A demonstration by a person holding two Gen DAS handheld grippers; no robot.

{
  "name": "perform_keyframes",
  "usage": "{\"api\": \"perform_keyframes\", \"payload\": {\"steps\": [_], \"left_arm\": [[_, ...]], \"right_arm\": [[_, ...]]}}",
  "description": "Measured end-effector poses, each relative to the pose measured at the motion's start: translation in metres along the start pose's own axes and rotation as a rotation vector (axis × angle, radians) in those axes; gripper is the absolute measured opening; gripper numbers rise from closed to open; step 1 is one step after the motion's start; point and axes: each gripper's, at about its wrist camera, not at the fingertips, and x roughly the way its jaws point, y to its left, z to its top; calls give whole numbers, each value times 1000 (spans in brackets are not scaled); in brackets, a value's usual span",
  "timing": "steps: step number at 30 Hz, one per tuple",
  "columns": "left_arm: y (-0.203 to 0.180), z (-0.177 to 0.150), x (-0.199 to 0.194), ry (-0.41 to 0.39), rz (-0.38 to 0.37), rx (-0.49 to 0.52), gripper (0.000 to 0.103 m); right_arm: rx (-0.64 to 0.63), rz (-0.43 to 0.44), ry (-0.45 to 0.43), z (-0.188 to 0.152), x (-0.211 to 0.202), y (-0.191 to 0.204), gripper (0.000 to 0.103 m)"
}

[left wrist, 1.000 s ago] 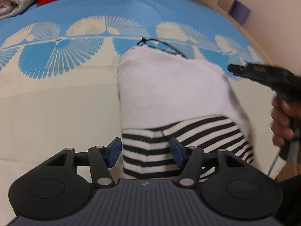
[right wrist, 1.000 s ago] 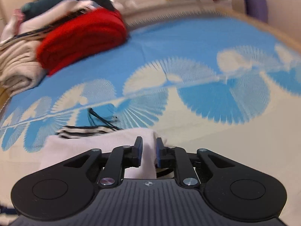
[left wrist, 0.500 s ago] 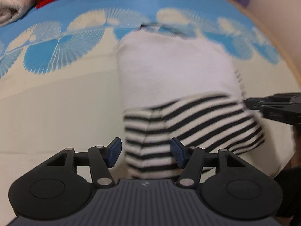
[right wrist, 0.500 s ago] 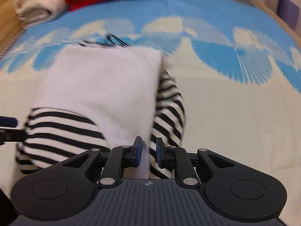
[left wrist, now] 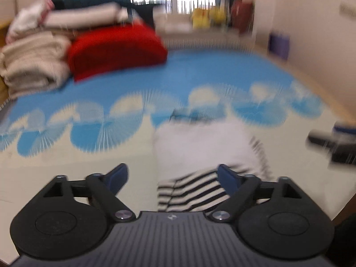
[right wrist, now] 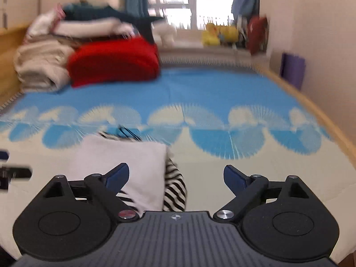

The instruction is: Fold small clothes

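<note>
the folded garment (right wrist: 124,162) lies on the bedspread (right wrist: 222,89), near its front edge. behind it to the left, a stack of folded clothes (right wrist: 89,51) sits at the bed's far end. a windowsill (right wrist: 211,49) runs behind the bed.

Your left black two-finger gripper with blue pads (left wrist: 171,178) has its jaws wide apart; they have just been opening, and nothing is pinched between them. Your right black two-finger gripper with blue pads (right wrist: 176,175) is the same: jaws spread wide, just opened, gripping nothing. Both point forward and tip down a little. Each one peeks in, blurry, at the edge of the other's view.
</note>
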Motion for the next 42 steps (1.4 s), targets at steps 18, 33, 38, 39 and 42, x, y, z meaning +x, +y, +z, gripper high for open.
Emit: {"api": "perform_keyframes", "payload": {"steps": [18,33,38,39,42], "left_arm": [[-20,-87,-10,188,96,-155,102],[-17,-95,14,212,68,-184,102],[-18,-96,16,207,55,-172,102],[-18,-96,17,205,52,-172,102],[-19,-97,17,205,47,-171,102]], "right_arm": [[-8,-8,45,-80,-62,29,99],[-35,32,109,-83,-40,43,99],[-12,45,125,-83,-35,43,99],[-14,48,127,-83,-35,44,99],[-27,61,131,-84,-34,47,99]]}}
